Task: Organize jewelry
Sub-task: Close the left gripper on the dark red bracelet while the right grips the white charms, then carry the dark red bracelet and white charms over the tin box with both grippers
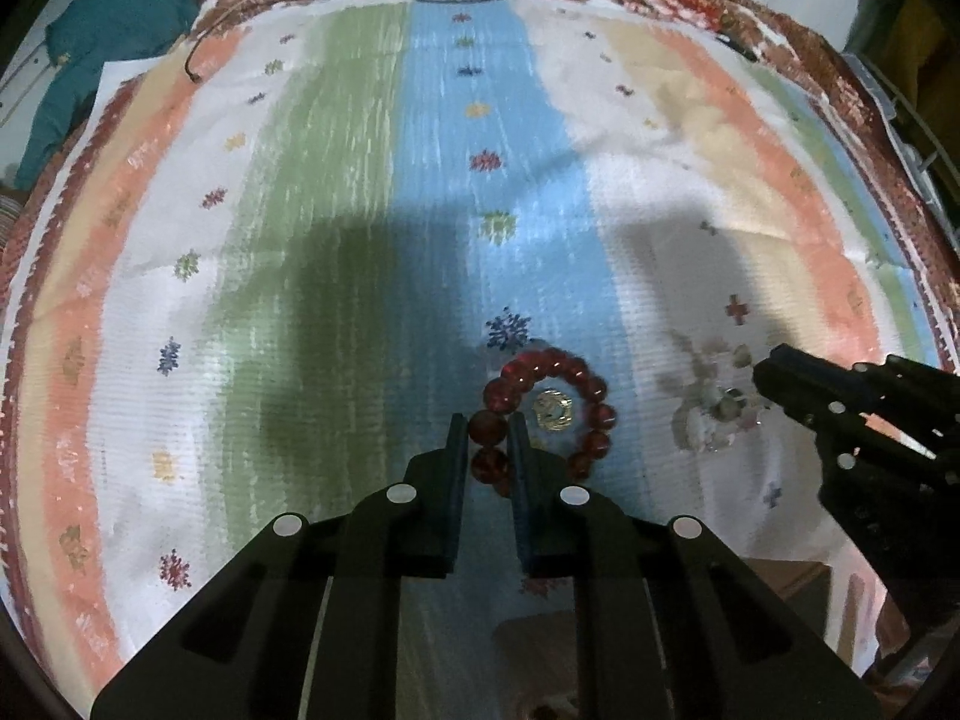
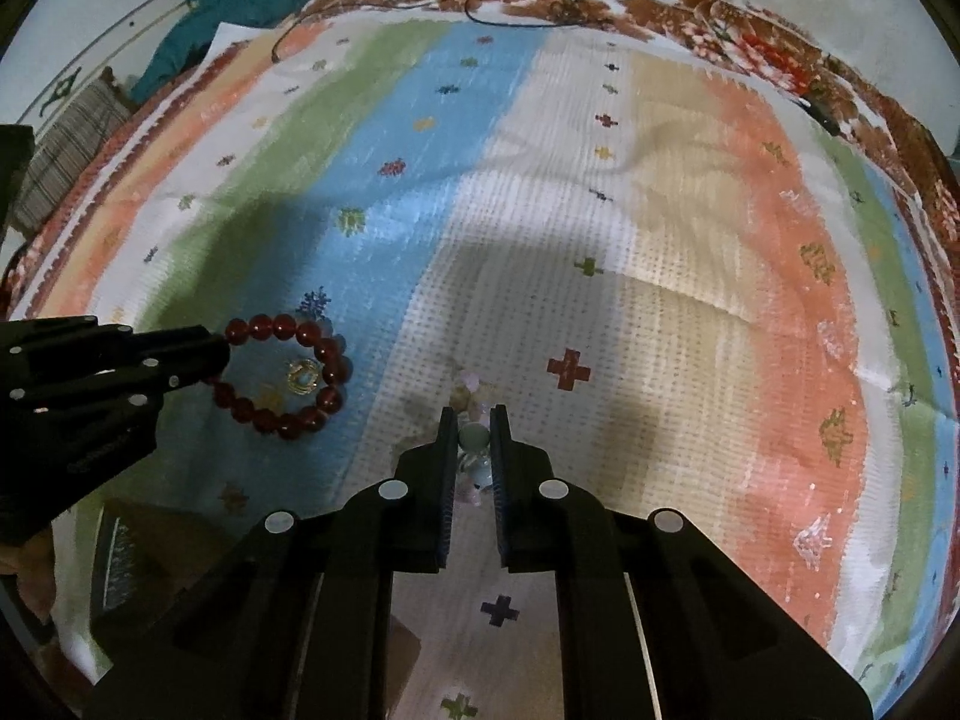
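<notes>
A red bead bracelet (image 1: 543, 414) lies on the striped cloth, with a gold ring (image 1: 553, 408) inside its loop. My left gripper (image 1: 487, 429) is shut on the bracelet's near-left beads. In the right wrist view the bracelet (image 2: 285, 372) and the ring (image 2: 302, 374) lie at the left, with the left gripper (image 2: 219, 354) on the bracelet. A pale bead bracelet (image 1: 711, 402) lies to the right. My right gripper (image 2: 474, 432) is shut on the pale bracelet (image 2: 473, 441), most of it hidden between the fingers. The right gripper also shows in the left wrist view (image 1: 774, 384).
The striped cloth (image 1: 360, 210) covers a bed with a floral border. A teal garment (image 1: 114, 30) lies at the far left. Thin dark cords (image 2: 510, 6) lie at the far edge. A brown box (image 2: 144, 546) sits at the near left.
</notes>
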